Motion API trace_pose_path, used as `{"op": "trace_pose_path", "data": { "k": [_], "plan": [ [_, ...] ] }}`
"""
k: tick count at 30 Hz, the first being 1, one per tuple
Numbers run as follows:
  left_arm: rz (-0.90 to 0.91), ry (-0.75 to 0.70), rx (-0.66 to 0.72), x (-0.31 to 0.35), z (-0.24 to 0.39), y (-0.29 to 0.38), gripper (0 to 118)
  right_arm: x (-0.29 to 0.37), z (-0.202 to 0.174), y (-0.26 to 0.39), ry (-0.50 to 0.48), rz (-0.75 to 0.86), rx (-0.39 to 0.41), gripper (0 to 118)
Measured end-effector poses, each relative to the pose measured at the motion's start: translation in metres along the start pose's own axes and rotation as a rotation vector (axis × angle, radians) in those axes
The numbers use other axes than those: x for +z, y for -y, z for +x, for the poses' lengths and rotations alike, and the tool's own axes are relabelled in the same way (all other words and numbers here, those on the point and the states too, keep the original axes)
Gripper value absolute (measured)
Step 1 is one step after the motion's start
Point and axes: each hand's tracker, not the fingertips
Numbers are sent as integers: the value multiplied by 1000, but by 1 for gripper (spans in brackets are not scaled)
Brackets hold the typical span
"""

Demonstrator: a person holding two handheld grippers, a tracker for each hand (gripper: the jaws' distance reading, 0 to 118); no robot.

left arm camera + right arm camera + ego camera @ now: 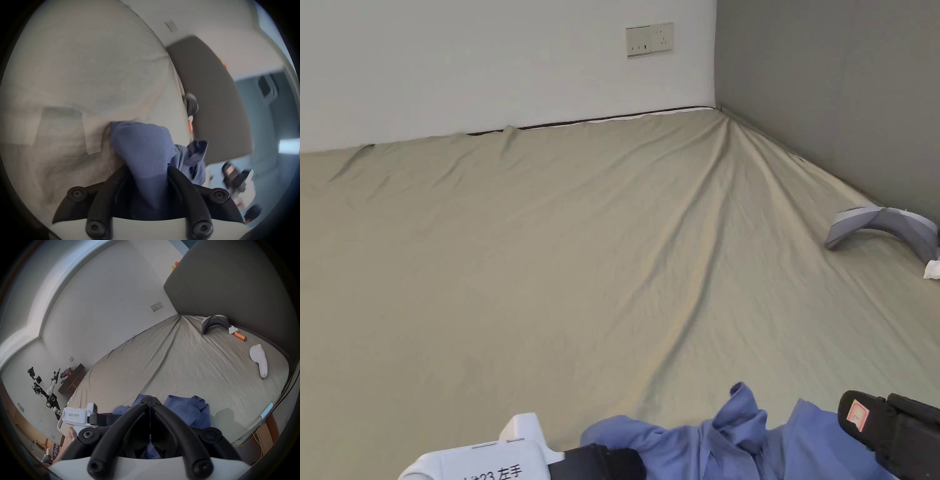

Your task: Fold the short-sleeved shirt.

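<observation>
Readable text: very little.

- Left gripper (634, 464): a dark printed marking (495, 472) is showing on its white housing (475, 459), cut off by the bottom edge of the head view. The same marking (74, 415) is showing whole in the right gripper view. It's a device label, so I'm not transcribing it.
- Right gripper (849, 415): a small red sticker (857, 414) is sitting near its tip. The mark on it is coming out too small to read.
- Grey curved object (214, 320) on the bed: a tiny logo is showing, illegible.
</observation>
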Motion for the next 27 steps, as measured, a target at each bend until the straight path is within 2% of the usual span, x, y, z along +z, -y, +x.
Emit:
{"op": "trace_pose_path", "data": {
  "k": [3, 7, 9, 12, 14, 17, 20, 22, 24, 25, 26, 27],
  "plan": [
    [77, 117, 174, 12, -18, 0, 18, -9, 0, -2, 16, -21, -1, 0],
    [178, 182, 189, 54, -18, -9, 18, -24, -12, -6, 23, -44, 17, 0],
    [199, 96, 95, 90, -16, -17, 18, -33, -20, -6, -4, -50, 33, 0],
    [275, -106, -23, 160, -19, -26, 18, -52, -35, -5, -62, -57, 34, 0],
    [343, -287, 7, 201, -17, -22, 18, -67, -45, 0, -122, -70, 31, 0],
    [427, -506, -44, 233, -5, -14, 18, -85, -58, 9, -186, -111, 22, 0],
    [370, -571, -145, 218, 20, -8, 18, -94, -69, 17, -212, -155, 42, 0],
    [356, -519, -212, 195, 34, -4, 21, -91, -73, 19, -218, -160, 51, 0],
    [289, -465, -270, 164, 49, -5, 41, -85, -72, 18, -226, -162, 53, 0],
    [260, -441, -253, 145, 57, -6, 53, -81, -72, 17, -227, -162, 52, 0],
    [242, -405, -243, 127, 61, -8, 69, -77, -72, 17, -225, -159, 53, 0],
    [215, -349, -245, 108, 62, -9, 80, -72, -70, 16, -220, -152, 57, 0]
  ]
}}
